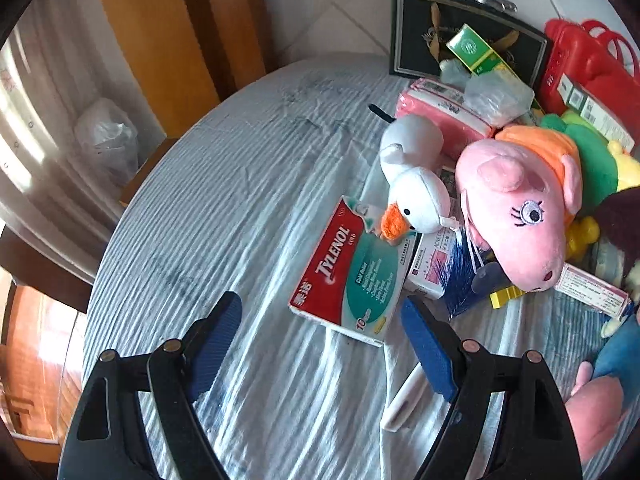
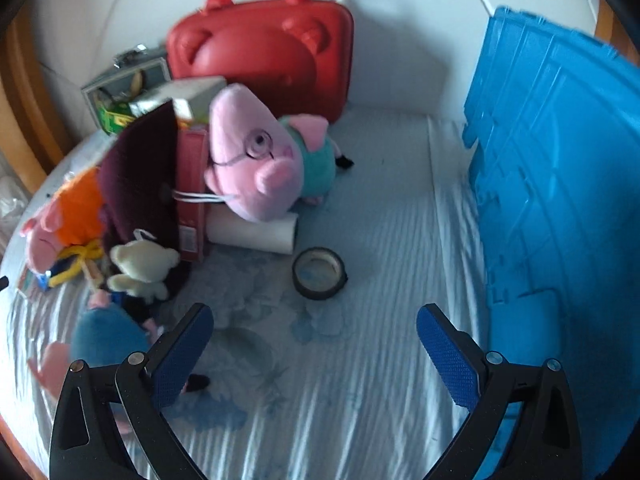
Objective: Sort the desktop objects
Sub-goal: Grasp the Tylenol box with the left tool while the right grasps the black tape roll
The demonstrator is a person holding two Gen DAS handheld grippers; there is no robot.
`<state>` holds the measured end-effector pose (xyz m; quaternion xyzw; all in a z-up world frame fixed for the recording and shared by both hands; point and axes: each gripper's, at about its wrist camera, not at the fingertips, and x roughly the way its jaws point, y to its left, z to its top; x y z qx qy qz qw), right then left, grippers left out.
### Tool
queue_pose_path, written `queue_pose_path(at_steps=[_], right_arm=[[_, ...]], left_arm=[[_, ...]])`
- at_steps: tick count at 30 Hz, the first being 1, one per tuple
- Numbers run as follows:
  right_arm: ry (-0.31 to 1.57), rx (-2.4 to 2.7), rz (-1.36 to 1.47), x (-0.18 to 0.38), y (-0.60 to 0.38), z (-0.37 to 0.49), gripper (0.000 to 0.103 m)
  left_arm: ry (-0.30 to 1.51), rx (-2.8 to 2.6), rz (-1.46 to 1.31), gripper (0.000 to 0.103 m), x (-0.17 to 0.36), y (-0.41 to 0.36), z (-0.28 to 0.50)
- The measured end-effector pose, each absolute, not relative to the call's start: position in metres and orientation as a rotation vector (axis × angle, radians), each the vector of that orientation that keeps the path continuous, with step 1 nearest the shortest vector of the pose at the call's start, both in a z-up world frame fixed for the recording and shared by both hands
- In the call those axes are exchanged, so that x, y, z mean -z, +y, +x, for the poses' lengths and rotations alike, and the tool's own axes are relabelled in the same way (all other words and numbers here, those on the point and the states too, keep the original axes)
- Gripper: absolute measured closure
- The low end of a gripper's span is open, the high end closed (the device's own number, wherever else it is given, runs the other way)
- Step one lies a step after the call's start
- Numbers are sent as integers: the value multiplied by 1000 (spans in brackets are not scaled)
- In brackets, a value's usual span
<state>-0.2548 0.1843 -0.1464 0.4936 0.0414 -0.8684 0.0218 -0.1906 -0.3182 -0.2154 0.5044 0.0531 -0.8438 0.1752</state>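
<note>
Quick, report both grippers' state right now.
Left gripper: open, holding nothing, above the striped cloth near the Tylenol box.
Right gripper: open, holding nothing, with the tape roll ahead of it.

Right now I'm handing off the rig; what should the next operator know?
Left gripper: open, empty, over the cloth near the Tylenol box.
Right gripper: open, empty, above the tape roll, blue crate to its right.
Plush pigs, duck, boxes and red case all lie piled together.
Done: nothing visibly sorted.
Left: everything.
</note>
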Motion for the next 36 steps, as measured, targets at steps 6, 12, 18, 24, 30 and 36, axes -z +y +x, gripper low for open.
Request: queue_pose_path(at_steps=[6, 12, 18, 24, 30, 36], right_arm=[[132, 2662, 1666, 182, 194, -293, 0], [69, 2592, 1776, 215, 198, -321, 0], [68, 2535, 1830, 236, 191, -338, 6], [99, 2499, 1852, 247, 184, -340, 33], [103, 2492, 1846, 250, 184, -339, 39], [139, 2521, 1789, 238, 178, -327, 45]], left_arm=[[47, 2368, 1577, 21, 253, -313, -225], [109, 2345, 1621, 19, 272, -323, -245], [142, 2363, 1627, 22, 272, -333, -256], [155, 2338, 1589, 23, 269, -338, -235], [189, 2317, 1526, 23, 257, -340, -204], [210, 2352, 1424, 23, 227, -331, -183]])
